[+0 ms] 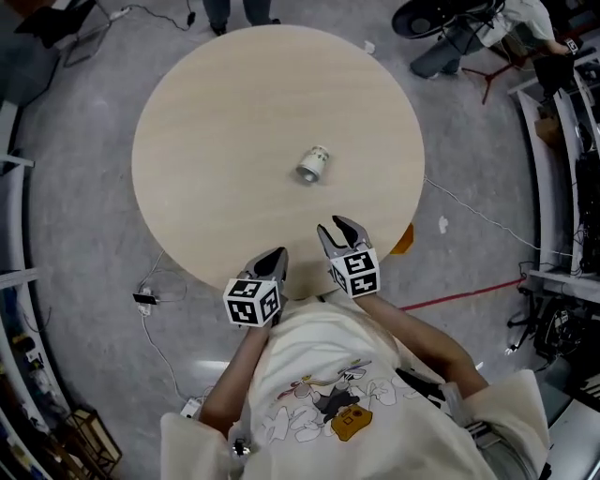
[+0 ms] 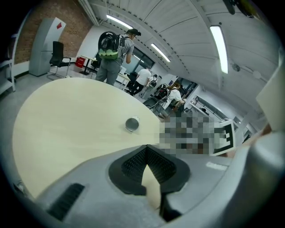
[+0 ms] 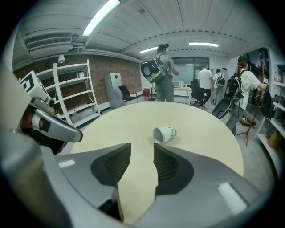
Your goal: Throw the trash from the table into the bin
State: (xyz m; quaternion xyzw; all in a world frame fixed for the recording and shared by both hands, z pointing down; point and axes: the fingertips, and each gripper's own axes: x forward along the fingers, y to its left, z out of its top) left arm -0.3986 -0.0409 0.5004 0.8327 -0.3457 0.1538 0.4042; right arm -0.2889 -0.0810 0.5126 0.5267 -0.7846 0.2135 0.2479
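The print on the side of the paper cup (image 1: 313, 164) is too small to read from above, and it is no plainer in the right gripper view. The near rim of the surface (image 1: 234, 112) is hidden under the left tool (image 1: 277, 254), the right tool (image 1: 336, 226) and the person's shirt (image 1: 328, 375). An orange thing (image 1: 402, 242) pokes out from under the surface's right edge, mostly covered, and I can't tell what it is. Two people (image 1: 239, 11) at the far side are cut off by the top edge, with only their legs showing.

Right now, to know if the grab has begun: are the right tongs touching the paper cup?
Apart. The head view shows a stretch of bare table between the right tongs and the paper cup.
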